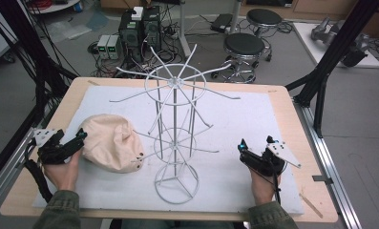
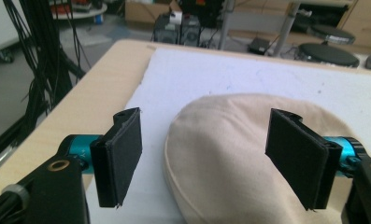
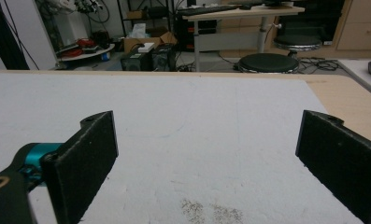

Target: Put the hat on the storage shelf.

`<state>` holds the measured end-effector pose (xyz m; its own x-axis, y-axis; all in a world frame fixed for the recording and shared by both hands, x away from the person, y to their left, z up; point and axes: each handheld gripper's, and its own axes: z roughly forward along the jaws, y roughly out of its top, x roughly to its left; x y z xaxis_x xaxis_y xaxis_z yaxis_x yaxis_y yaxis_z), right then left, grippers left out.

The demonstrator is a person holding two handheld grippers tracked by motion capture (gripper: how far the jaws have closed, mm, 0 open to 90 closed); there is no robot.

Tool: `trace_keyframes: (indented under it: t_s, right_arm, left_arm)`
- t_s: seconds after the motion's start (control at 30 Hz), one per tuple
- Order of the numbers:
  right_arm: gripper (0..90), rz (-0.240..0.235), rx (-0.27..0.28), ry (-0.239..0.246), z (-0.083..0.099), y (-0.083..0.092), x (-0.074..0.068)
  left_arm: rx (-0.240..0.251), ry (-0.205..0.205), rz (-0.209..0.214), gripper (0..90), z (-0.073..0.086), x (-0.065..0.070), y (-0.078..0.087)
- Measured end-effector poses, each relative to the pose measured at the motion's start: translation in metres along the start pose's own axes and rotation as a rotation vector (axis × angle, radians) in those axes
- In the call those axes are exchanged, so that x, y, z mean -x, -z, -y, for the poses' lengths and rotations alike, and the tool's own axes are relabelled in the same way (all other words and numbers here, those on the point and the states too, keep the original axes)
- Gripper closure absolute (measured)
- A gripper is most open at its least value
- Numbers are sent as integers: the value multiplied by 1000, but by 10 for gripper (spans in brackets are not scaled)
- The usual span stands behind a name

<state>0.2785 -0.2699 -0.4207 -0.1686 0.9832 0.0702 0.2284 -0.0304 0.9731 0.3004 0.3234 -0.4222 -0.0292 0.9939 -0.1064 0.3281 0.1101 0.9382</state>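
Note:
A cream cloth cap point(image 1: 111, 141) lies on the white mat point(image 1: 235, 124), left of a white wire rack point(image 1: 175, 124) with radiating arms. My left gripper point(image 1: 79, 140) is open at the cap's left edge. In the left gripper view the cap point(image 2: 230, 140) bulges between the two black pads point(image 2: 122, 156), its left rim just inside the left pad. My right gripper point(image 1: 256, 144) is open over bare mat at the right, apart from the rack. In the right gripper view, my right gripper point(image 3: 206, 163) has nothing between its jaws.
The wooden table point(image 1: 301, 143) edges the mat on all sides. The rack's base ring point(image 1: 175, 183) stands near the front edge, and its long arms reach over the mat's middle. Stools point(image 1: 244, 47) and computer boxes point(image 1: 139, 31) stand on the floor beyond.

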Motion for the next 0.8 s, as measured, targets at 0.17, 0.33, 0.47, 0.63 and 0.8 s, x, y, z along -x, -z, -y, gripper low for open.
trace_keyframes:
  t_s: [0.17, 0.33, 0.47, 0.63, 0.8]
  right_arm:
    - [47, 1, -3, 0, 0, 0, 0]
    - [47, 1, -5, 4, 0, 0, 0]
    - [48, 1, -10, -1, 0, 0, 0]
    - [49, -1, -10, 0, 0, 0, 0]
    - [49, -1, -10, 0, 0, -1, 0]
  left_arm:
    - [-28, -3, 14, 271, 1, 3, -3]
    - [-85, 8, -2, 271, 2, 2, -6]
    - [-110, 8, 1, 271, 3, 3, -8]
    - [-145, 7, 12, 271, 5, 5, -11]
    - [-221, 16, 49, 269, 8, 6, -16]
